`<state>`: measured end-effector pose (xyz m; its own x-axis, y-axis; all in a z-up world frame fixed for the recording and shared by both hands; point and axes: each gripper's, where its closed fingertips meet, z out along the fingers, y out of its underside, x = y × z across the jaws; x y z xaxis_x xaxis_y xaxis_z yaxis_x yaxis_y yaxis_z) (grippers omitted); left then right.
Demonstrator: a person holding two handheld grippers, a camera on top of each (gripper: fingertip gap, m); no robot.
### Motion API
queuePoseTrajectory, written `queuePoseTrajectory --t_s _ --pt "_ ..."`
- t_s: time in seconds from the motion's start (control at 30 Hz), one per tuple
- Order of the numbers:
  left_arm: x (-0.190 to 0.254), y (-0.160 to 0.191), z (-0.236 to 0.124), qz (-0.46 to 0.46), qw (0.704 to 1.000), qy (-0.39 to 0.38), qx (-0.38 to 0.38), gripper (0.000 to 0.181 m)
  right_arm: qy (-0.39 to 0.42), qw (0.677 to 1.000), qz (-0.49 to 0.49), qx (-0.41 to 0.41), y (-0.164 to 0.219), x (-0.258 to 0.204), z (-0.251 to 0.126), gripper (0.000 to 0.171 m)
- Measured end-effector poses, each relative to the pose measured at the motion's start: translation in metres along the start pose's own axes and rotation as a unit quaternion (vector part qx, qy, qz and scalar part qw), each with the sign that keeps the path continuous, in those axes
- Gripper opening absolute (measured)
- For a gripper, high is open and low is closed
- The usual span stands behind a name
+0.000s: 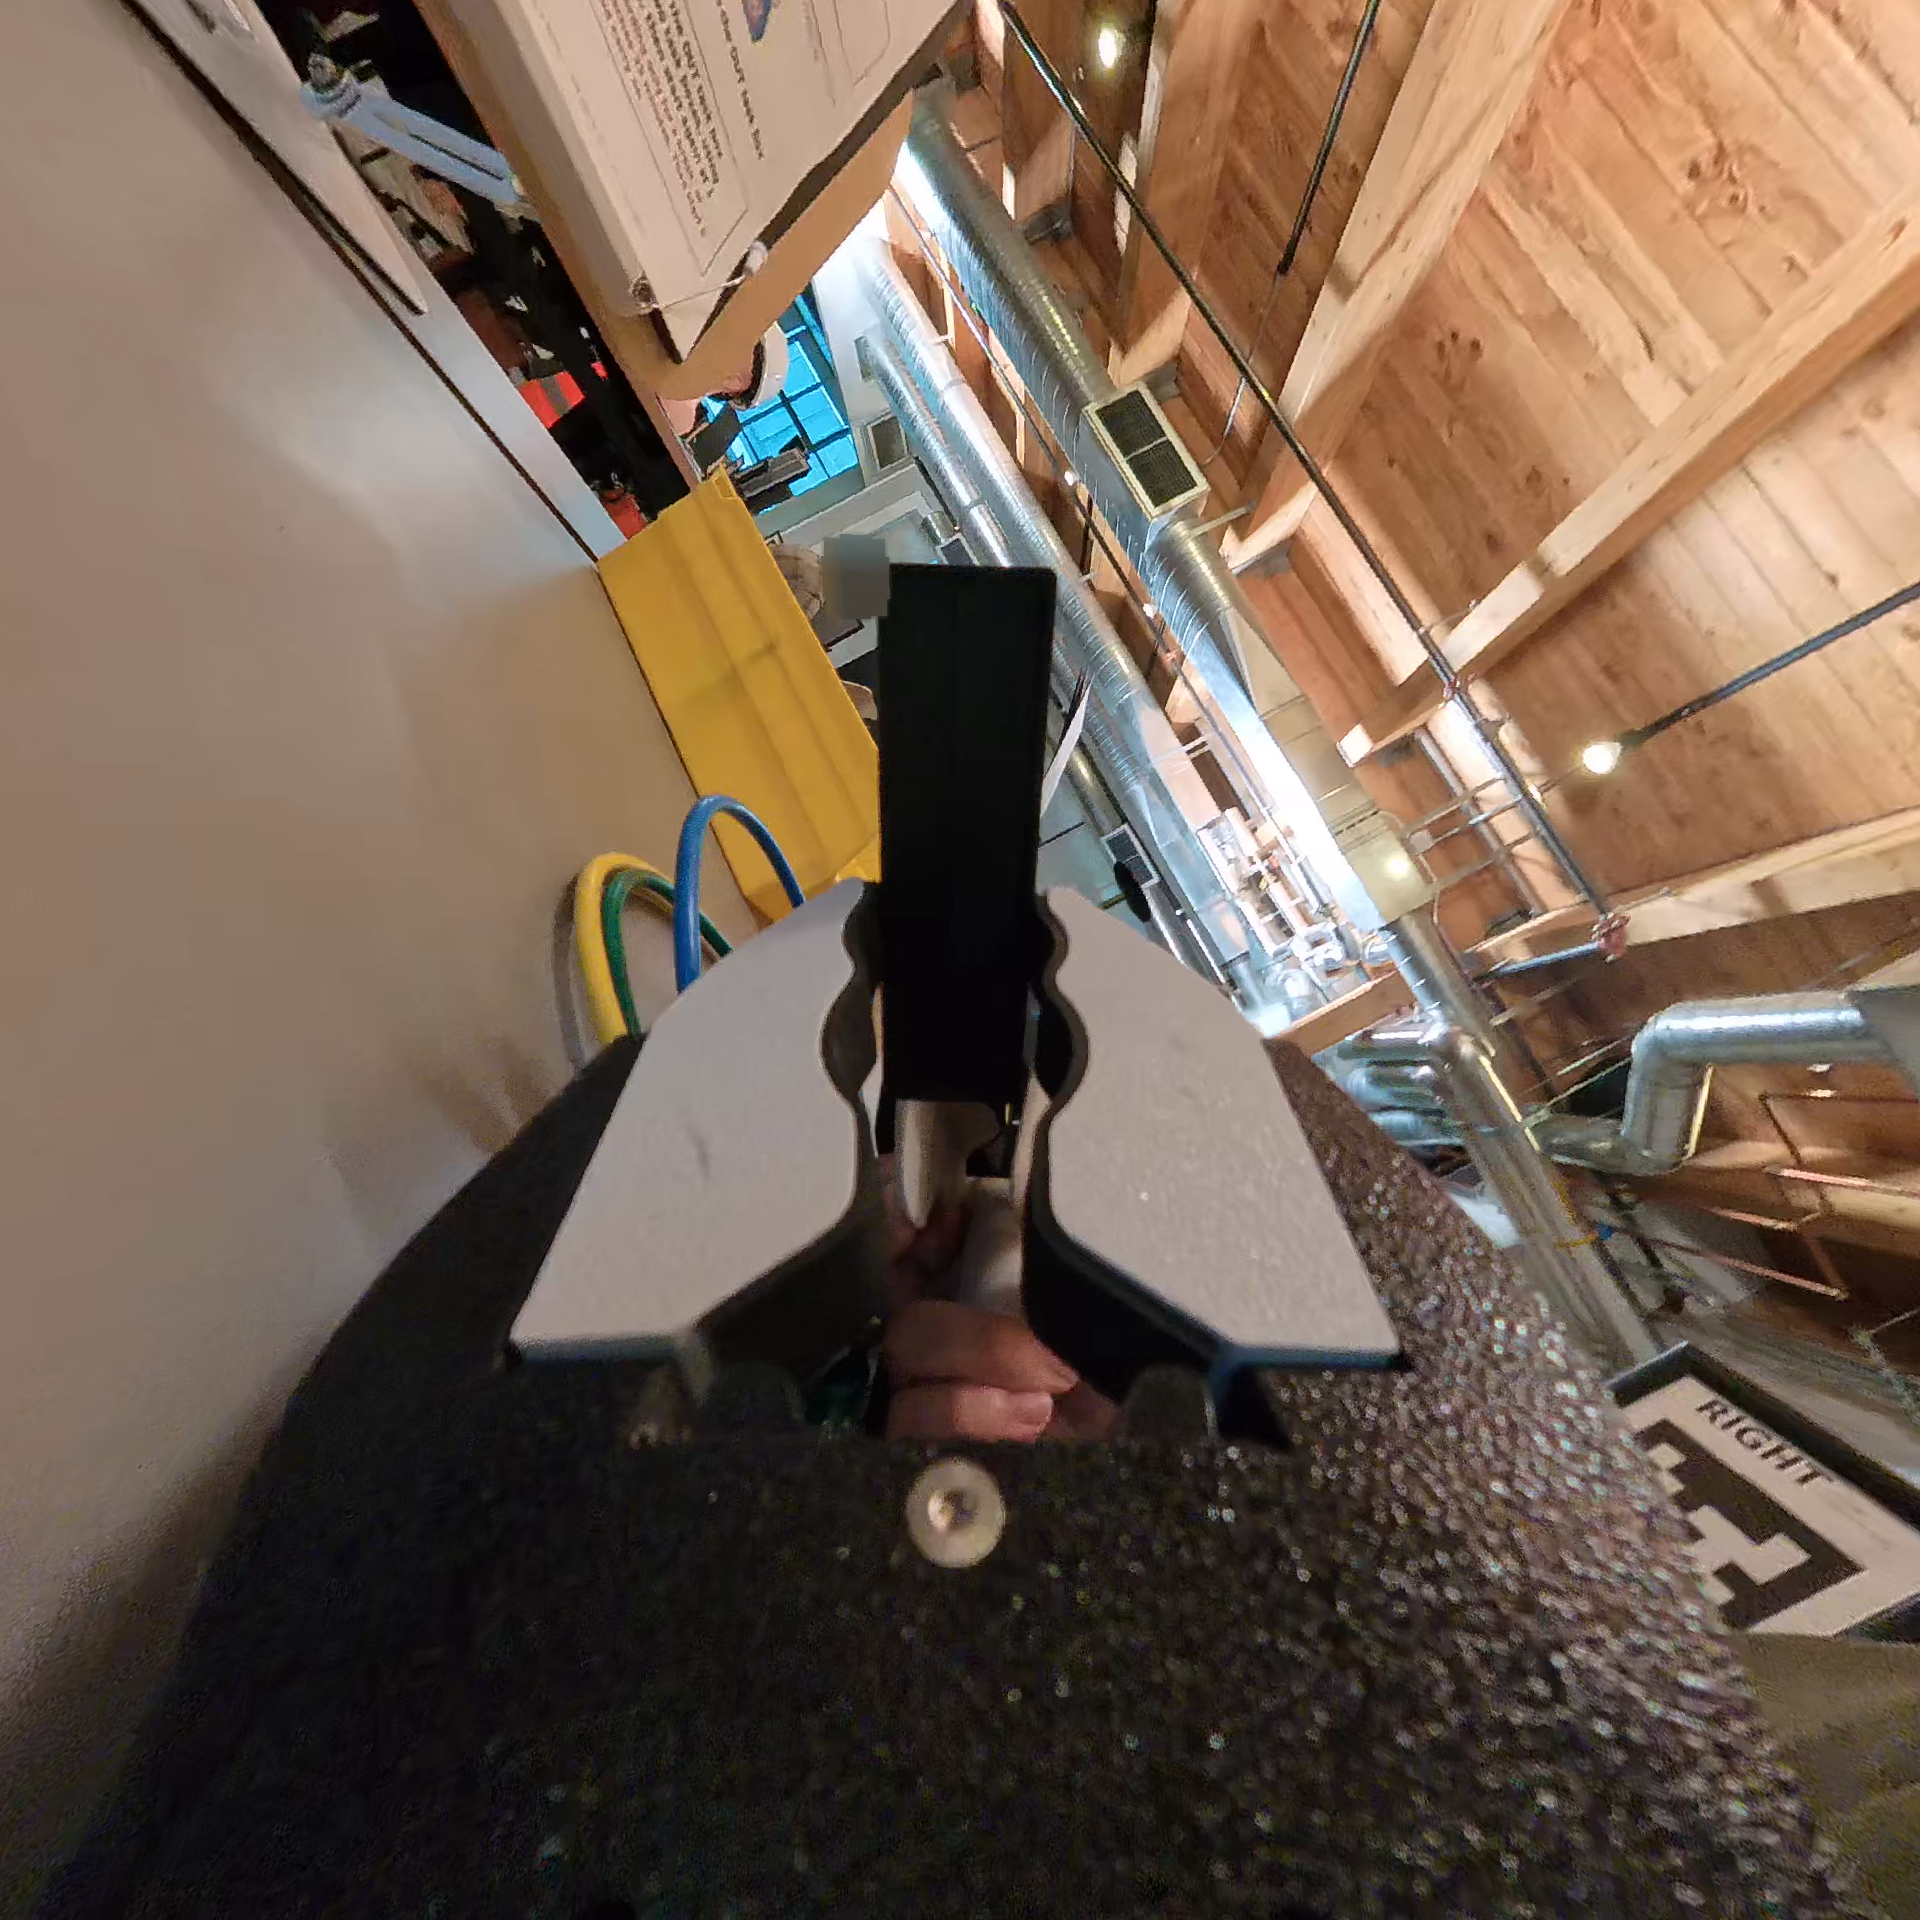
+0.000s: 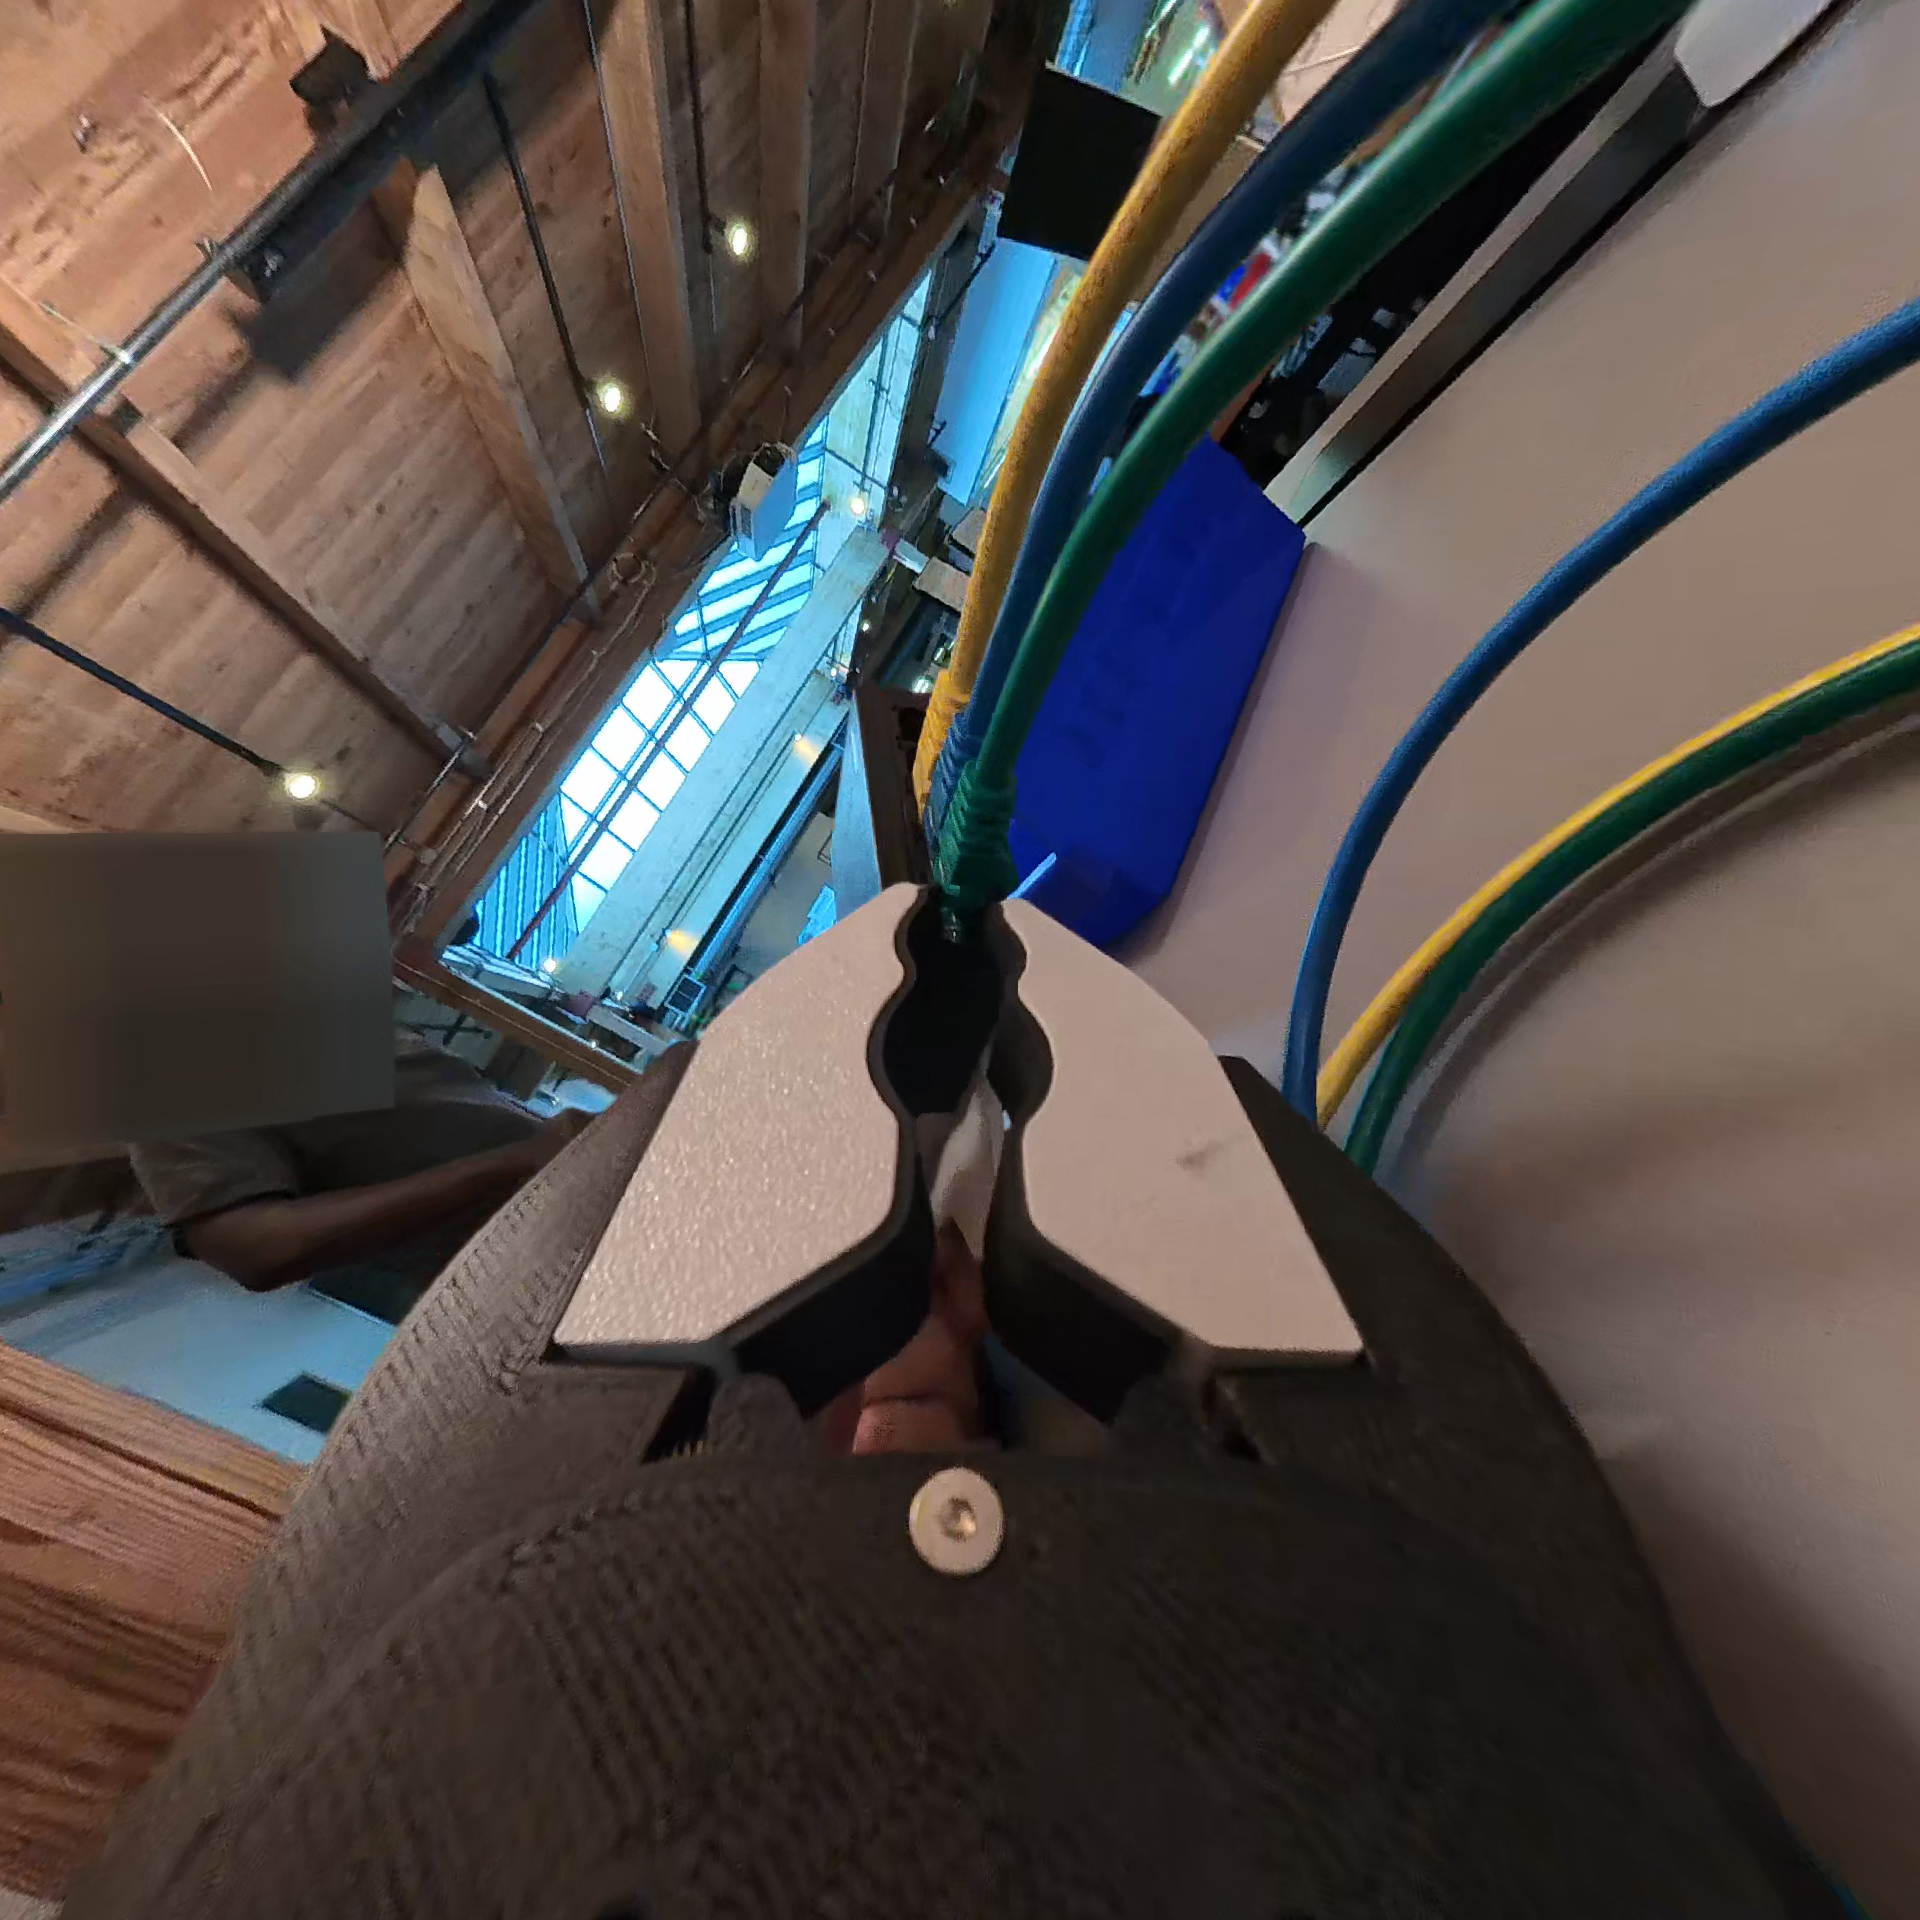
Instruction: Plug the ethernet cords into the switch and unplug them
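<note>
Right wrist view: our right gripper (image 2: 961, 920) pinches the green cord's plug (image 2: 975, 831), seated in the switch (image 2: 888, 790) dead ahead, cord running straight onward. Our left gripper (image 1: 961, 914) clamps the switch (image 1: 961, 810).

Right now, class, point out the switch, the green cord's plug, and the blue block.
switch (image 1: 961, 831): left wrist view, middle of its black casing.
green cord's plug (image 2: 975, 831): right wrist view, ribbed boot above the tool tips.
blue block (image 2: 1153, 675): right wrist view, broad face.
</note>
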<state>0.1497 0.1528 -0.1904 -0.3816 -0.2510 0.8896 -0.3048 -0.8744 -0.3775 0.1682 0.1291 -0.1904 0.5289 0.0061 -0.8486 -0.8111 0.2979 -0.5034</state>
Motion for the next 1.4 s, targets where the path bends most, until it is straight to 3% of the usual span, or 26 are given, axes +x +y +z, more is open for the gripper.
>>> queuePoseTrajectory --t_s 0.27,0.37,0.5,0.67,0.9,0.97,1.4 --pt "0.007 0.0 -0.002 -0.039 0.998 0.047 -0.022 0.026 -0.009 0.998 -0.053 -0.034 -0.001 -0.008 0.001 0.009" --pt "0.013 -0.001 -0.001 0.041 0.998 0.029 -0.027 0.026 -0.032 0.998 -0.038 -0.03 -0.004 -0.013 0.0 0.008" --pt "0.015 -0.001 -0.001 -0.019 0.998 0.045 -0.025 0.026 -0.036 0.999 -0.005 -0.023 -0.005 -0.015 0.001 0.009" --pt "0.012 0.0 -0.001 -0.001 0.999 0.021 -0.03 0.026 -0.035 0.998 0.01 -0.041 -0.004 -0.011 0.003 0.008" --pt "0.009 0.001 -0.001 -0.006 0.999 0.023 -0.032 0.026 -0.038 0.997 0.072 0.017 -0.006 -0.006 0.004 0.012" --pt "0.008 0.003 -0.001 -0.009 0.999 0.025 -0.036 0.027 -0.029 0.997 0.07 0.021 -0.007 -0.003 0.005 0.018" --pt "0.01 -0.002 -0.001 -0.025 0.999 0.021 -0.009 0.026 -0.031 0.997 0.072 0.023 -0.004 -0.007 0.003 0.014"
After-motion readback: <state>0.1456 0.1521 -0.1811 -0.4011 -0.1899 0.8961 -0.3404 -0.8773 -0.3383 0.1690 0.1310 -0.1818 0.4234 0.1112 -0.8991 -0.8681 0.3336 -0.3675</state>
